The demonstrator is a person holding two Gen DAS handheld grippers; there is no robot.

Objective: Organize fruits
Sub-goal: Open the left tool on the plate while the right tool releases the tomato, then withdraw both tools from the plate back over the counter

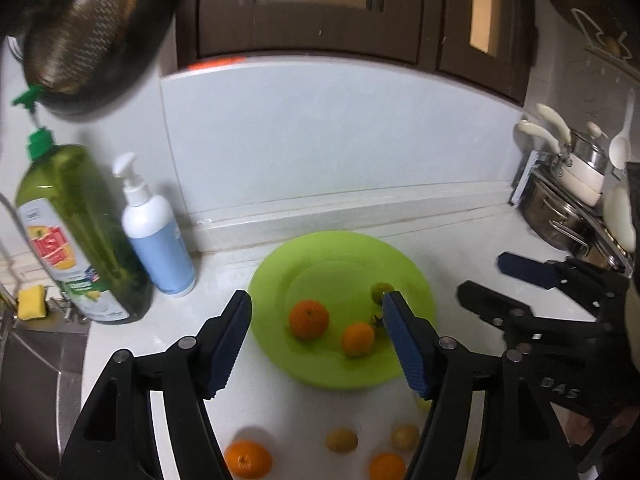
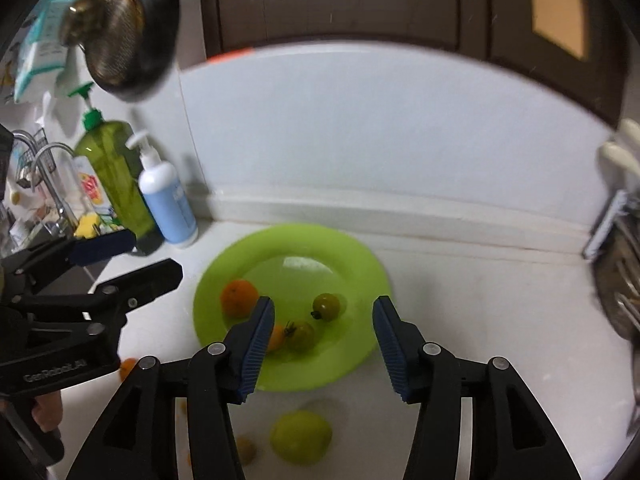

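Note:
A lime-green plate [image 1: 320, 252] [image 2: 352, 264] sits on the white counter. It holds a large orange [image 1: 309, 318] [image 2: 239, 297], a smaller orange [image 1: 357, 338] and two green tomatoes [image 2: 326, 307] [image 2: 301, 334]. My left gripper [image 1: 316, 344] is open and empty above the plate's near rim. My right gripper [image 2: 324, 350] is open and empty over the plate's near right side. On the counter in front lie an orange [image 1: 247, 459], another orange [image 1: 386, 466], two small yellowish fruits [image 1: 341, 440] [image 1: 405, 437] and a green lime [image 2: 301, 436].
A green dish-soap bottle [image 1: 76, 232] and a white pump bottle [image 1: 156, 236] stand at the left by the sink [image 1: 40, 360]. Pots and utensils [image 1: 568, 184] fill a rack at the right. A dark pan [image 1: 88, 32] hangs at upper left.

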